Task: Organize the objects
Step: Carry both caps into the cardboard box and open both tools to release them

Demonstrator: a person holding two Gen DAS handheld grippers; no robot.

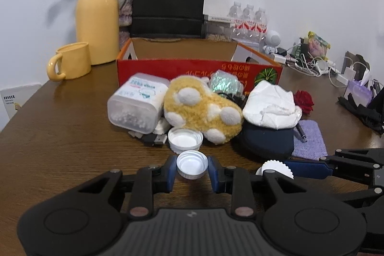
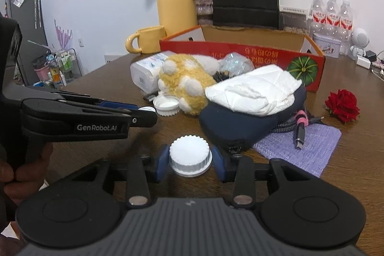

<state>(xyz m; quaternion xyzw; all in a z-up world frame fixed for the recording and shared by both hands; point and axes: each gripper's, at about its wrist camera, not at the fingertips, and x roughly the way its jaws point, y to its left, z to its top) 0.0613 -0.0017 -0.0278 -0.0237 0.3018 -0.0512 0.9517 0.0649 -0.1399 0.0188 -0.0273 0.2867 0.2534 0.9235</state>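
Observation:
In the left wrist view my left gripper [image 1: 192,173] is shut on a small white bottle cap [image 1: 192,166], open side up, its blue pads [image 1: 171,175] pressed to both sides. Just beyond it a wider white cap [image 1: 185,141] lies on the brown table [image 1: 60,136]. In the right wrist view my right gripper [image 2: 190,161] grips a large ridged white cap [image 2: 190,155], closed side up, just above the table [image 2: 348,172]. The left gripper [image 2: 144,110] enters that view from the left, held by a person's hand [image 2: 14,174]. The right gripper [image 1: 276,169] shows at the right of the left wrist view.
Behind the caps lie a yellow spotted plush [image 1: 204,109], a clear swab box [image 1: 138,102], a dark pouch [image 2: 242,124] under crumpled white paper [image 2: 254,92], a purple cloth [image 2: 300,150] with a cable, and a red rose [image 2: 342,103]. An open red cardboard box [image 1: 199,68], yellow jug [image 1: 97,23] and mug [image 1: 72,61] stand behind.

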